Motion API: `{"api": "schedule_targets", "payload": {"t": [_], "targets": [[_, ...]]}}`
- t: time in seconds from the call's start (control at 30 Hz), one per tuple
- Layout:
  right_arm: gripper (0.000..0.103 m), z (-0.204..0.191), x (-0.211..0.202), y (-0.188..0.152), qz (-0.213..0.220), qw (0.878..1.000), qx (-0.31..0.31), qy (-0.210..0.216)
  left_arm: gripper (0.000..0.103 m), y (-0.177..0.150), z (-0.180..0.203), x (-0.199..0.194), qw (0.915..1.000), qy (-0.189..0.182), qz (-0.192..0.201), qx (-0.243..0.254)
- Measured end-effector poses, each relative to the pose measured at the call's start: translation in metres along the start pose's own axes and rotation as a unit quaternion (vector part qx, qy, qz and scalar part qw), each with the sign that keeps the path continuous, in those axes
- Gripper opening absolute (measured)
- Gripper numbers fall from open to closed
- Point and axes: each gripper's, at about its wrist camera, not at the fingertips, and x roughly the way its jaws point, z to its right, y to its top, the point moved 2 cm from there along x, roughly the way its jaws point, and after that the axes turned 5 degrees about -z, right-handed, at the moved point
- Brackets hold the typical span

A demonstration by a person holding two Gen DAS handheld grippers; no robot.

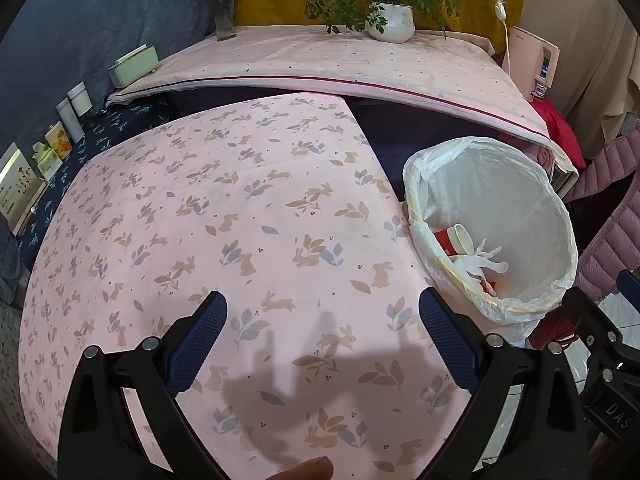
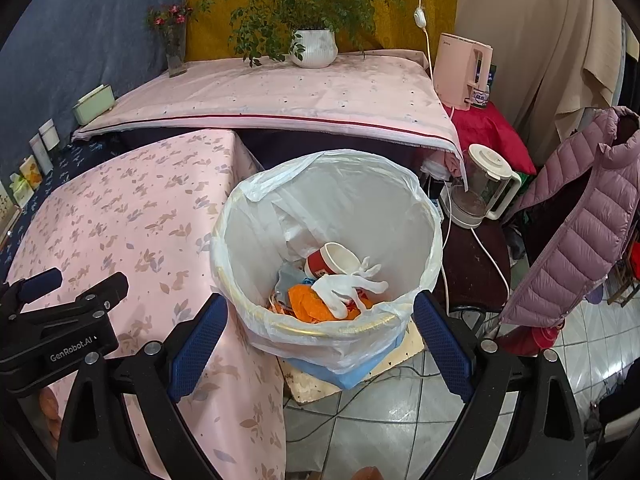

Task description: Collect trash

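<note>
A trash bin (image 2: pixel 424 216) lined with a white plastic bag stands on the floor beside the table; it also shows in the left wrist view (image 1: pixel 532 184). Inside lie a red-and-white paper cup (image 2: pixel 332 260), a white glove (image 2: pixel 348 284) and orange scraps (image 2: pixel 306 304). My right gripper (image 2: pixel 320 340) is open and empty, just in front of the bin's near rim. My left gripper (image 1: pixel 322 336) is open and empty above the table with the pink rabbit-print cloth (image 1: pixel 224 216). The left gripper also shows at the left of the right wrist view (image 2: pixel 72 288).
A higher pink-covered table (image 2: pixel 280 92) behind holds a potted plant (image 2: pixel 314 48) and a flower vase (image 2: pixel 174 48). A pink appliance (image 2: pixel 460 68), a glass kettle (image 2: pixel 484 188) with cords and a purple padded jacket (image 2: pixel 580 216) stand right of the bin. Small boxes (image 1: pixel 60 136) line the left wall.
</note>
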Motion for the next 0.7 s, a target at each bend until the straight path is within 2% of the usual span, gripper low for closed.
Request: {"api": "schedule_targets", "payload": {"t": [0.7], "targets": [[0.090, 0.0017, 0.0030, -0.0104, -0.010, 1.000, -0.001, -0.002, 0.092, -0.0062, 0.0024, -0.0007, 1.0000, 0.004, -0.003, -0.002]]}}
